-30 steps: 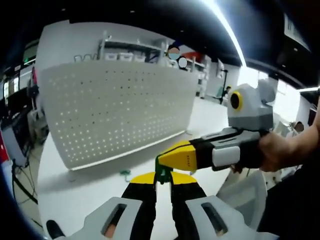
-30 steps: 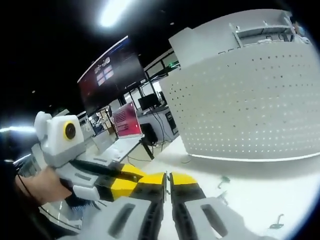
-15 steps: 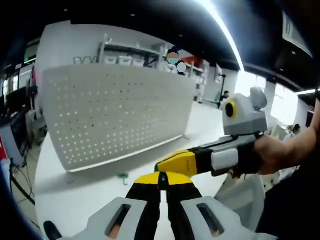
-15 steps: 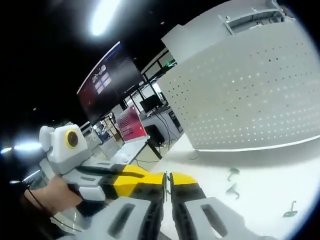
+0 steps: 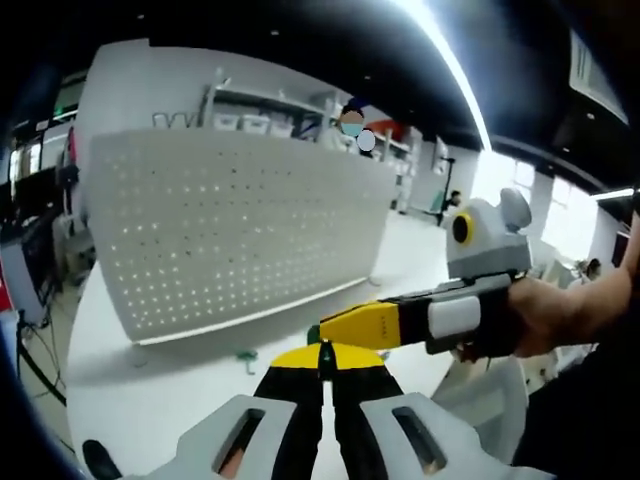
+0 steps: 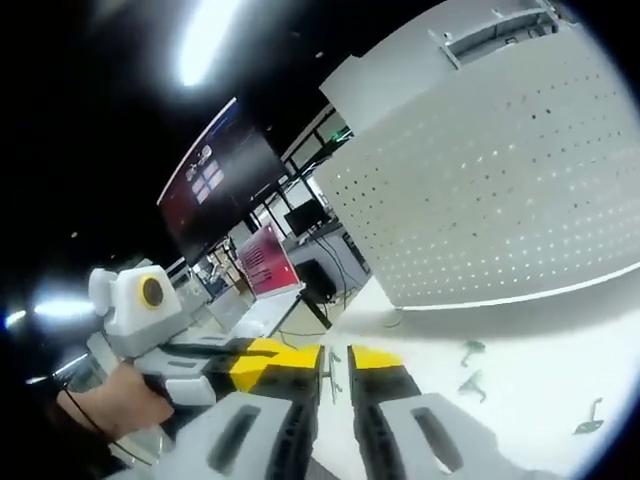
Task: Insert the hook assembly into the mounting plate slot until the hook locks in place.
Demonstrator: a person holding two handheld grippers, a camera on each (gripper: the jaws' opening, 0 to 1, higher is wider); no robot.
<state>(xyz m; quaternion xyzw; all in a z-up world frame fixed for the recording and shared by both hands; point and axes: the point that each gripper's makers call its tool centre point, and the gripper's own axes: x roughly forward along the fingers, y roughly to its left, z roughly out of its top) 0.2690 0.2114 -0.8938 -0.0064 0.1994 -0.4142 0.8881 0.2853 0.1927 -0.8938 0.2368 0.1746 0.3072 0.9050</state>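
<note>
Fingers of the left gripper (image 5: 322, 365) pressed narrow on a small green hook assembly (image 5: 322, 352), only its tip peeking above the yellow pads, raised above the white worktop (image 5: 180, 385). Right gripper (image 5: 345, 326) reaching in from the right of the left gripper view, held in a hand (image 5: 545, 312), its yellow tip just beside the hook; from this angle cannot tell its fingers' gap. Seen in the right gripper view, right gripper (image 6: 336, 362) with fingers nearly together, a thin slit between the yellow pads, whether gripping anything too small to tell; left gripper (image 6: 250, 355) alongside at left, held by a hand (image 6: 110, 410). White perforated mounting plate (image 5: 230, 225) standing upright on the worktop, well beyond both grippers. Loose green hooks (image 6: 470, 350) lying on the worktop near the plate's foot; one more (image 5: 247, 350) in the left gripper view
</note>
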